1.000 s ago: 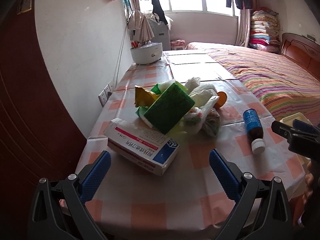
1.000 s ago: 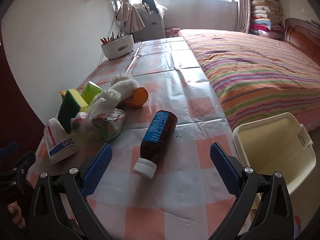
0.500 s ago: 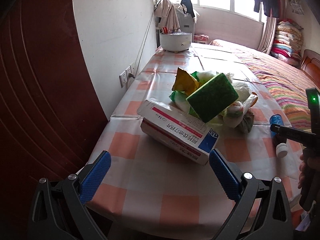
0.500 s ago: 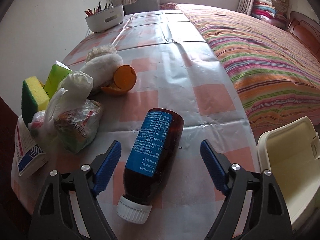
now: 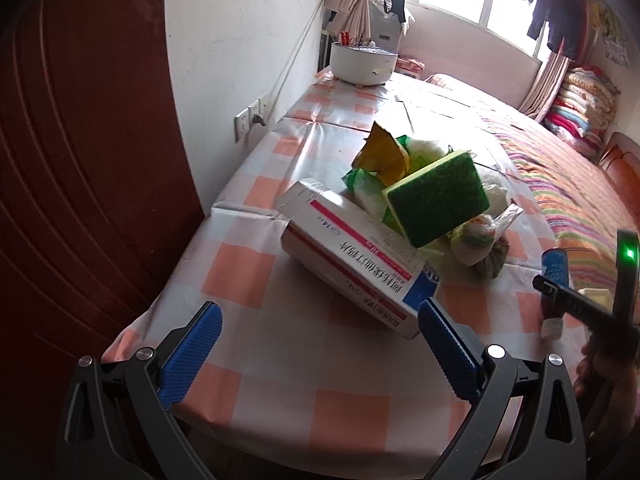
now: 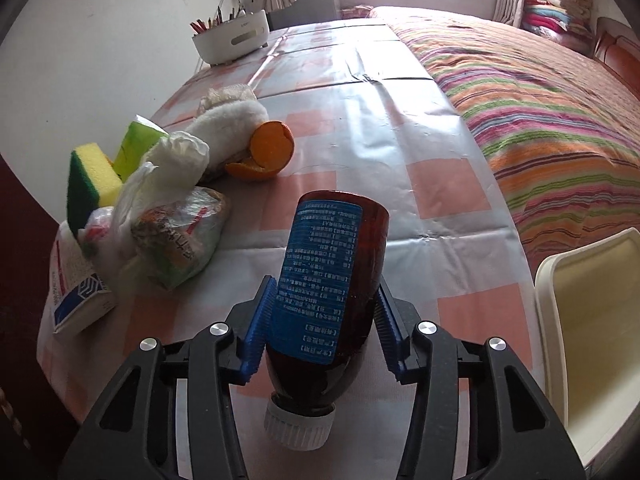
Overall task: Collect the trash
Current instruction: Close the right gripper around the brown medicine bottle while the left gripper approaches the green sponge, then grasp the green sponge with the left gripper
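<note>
Brown bottle (image 6: 332, 304) with blue label and white cap, lying on the checked desk (image 6: 372, 128), cap end nearest, squeezed between tongs.

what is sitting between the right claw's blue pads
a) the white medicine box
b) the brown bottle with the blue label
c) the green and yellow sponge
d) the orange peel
b: in the right wrist view the brown bottle lies between the right claw pads, which have just been closing and now press its sides, white cap toward the camera; the sponge, orange peel and medicine box lie off to the left on the table.
</note>
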`<state>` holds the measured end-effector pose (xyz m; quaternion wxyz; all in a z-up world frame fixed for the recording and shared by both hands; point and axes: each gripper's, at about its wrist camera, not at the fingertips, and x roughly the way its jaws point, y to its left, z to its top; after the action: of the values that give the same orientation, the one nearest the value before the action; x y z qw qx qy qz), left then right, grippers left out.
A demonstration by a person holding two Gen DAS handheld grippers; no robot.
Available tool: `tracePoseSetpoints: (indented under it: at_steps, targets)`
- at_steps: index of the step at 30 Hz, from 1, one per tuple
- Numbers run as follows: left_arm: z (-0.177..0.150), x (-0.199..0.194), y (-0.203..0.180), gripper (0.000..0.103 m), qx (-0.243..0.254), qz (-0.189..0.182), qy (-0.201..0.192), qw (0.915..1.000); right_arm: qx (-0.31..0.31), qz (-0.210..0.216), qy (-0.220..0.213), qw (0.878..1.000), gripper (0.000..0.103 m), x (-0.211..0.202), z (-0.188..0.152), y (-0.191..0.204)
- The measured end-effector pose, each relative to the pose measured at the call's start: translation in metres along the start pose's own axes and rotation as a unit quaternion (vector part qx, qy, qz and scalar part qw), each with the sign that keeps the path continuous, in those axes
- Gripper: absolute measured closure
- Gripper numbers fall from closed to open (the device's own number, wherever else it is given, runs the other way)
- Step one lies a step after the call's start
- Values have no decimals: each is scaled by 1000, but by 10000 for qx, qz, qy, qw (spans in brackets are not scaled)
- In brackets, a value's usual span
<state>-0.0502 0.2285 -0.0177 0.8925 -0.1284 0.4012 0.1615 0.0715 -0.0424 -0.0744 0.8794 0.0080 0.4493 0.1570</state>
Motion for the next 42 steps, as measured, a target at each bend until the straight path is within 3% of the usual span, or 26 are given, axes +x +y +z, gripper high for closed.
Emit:
tracePoseSetpoints:
  at_steps: [3, 6, 7, 9, 13, 17, 22, 26, 29, 32, 37, 42]
  targets:
    - [15, -6, -11, 7, 413, 43, -350, 9985, 37, 204, -208, 9996, 58, -18, -8, -2]
    - [30, -6, -33, 7, 1256, -145, -686, 9896, 124, 404, -275, 9987, 58, -31, -17, -5]
    - [33, -4, -42, 7, 1617, -160, -799, 9835, 141, 446, -294, 9985, 58, -35, -20, -5]
    - [36, 5, -63, 7, 2566, -134, -968, 9616, 180, 533, -336, 9978, 59, -45, -26, -8]
    - [35, 32, -91, 7, 3770, -76, -975, 9210, 293, 599, -474, 9966, 60, -63, -35, -14]
    - [38, 56, -106, 7, 4220, -145, -708, 9037, 443, 670, -590, 9950, 60, -77, -40, -21]
    - [43, 89, -116, 7, 4536, 63, -297, 8907, 490, 679, -712, 9939, 60, -88, -43, -27]
    - [47, 110, -119, 7, 4496, 99, 69, 8932, 504, 693, -722, 9937, 60, -91, -45, -29]
    - [53, 118, -116, 8, 4303, 132, 216, 9023, 500, 661, -772, 9936, 60, -94, -45, -30]
    - [60, 121, -108, 43, 4020, -8, 411, 9147, 507, 664, -806, 9932, 60, -97, -46, -31]
    - [66, 113, -92, 46, 3637, -30, 310, 9310, 463, 659, -873, 9929, 60, -100, -45, -29]
    - [77, 81, -73, 47, 2997, -299, -31, 9536, 379, 617, -1009, 9923, 60, -107, -44, -25]
